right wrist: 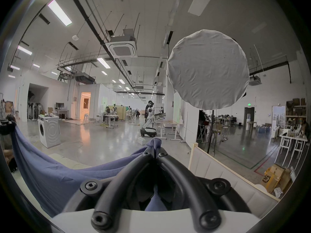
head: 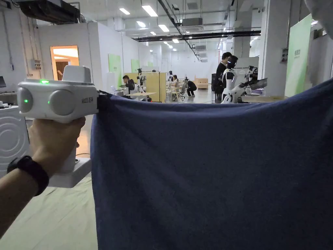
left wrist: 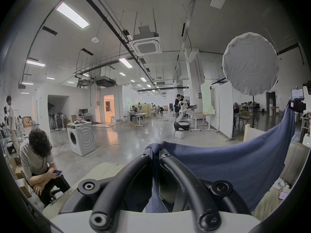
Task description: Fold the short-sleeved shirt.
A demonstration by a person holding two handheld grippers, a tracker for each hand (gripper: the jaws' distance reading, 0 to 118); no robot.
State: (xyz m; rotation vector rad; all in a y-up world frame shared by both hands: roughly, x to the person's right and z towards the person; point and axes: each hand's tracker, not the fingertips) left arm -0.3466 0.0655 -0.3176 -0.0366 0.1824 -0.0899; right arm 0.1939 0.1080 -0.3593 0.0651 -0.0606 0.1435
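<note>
A dark navy-blue short-sleeved cotton shirt (head: 208, 169) hangs in mid-air as a broad curtain, stretched between two hand-held grippers above a pale cream padded surface (head: 55, 221).

To the shirt's left, the white plastic left gripper (head: 97, 101), held in a hand (head: 53, 140) with a black wristband, has its black rubber-sleeved fingers (left wrist: 148, 159) pressed together on a bunched corner of the shirt's top edge. To the shirt's right, the right gripper (right wrist: 154, 151) likewise has its fingers (right wrist: 146, 156) clamped tight on the opposite corner, a small knot of cloth poking above the tips.

The top edge sags in a shallow curve between the two grips, a sign the cloth is not fully taut. The likely trouble from here: each hold takes in only a small pinch of fabric, so a sharp tug outward could pull a corner free and drop the shirt in a heap; too little tension would let it crease as it is laid down. How the lower hem hangs cannot be told.

Beyond the shirt lies open polished floor, with a white front-loading washing machine (left wrist: 80, 140) well to its left and a cream upholstered panel with pale wooden trim (right wrist: 218, 172) just right of the right gripper. Overhead to the right hangs a round white fabric diffuser (right wrist: 207, 69), well above the shirt.
</note>
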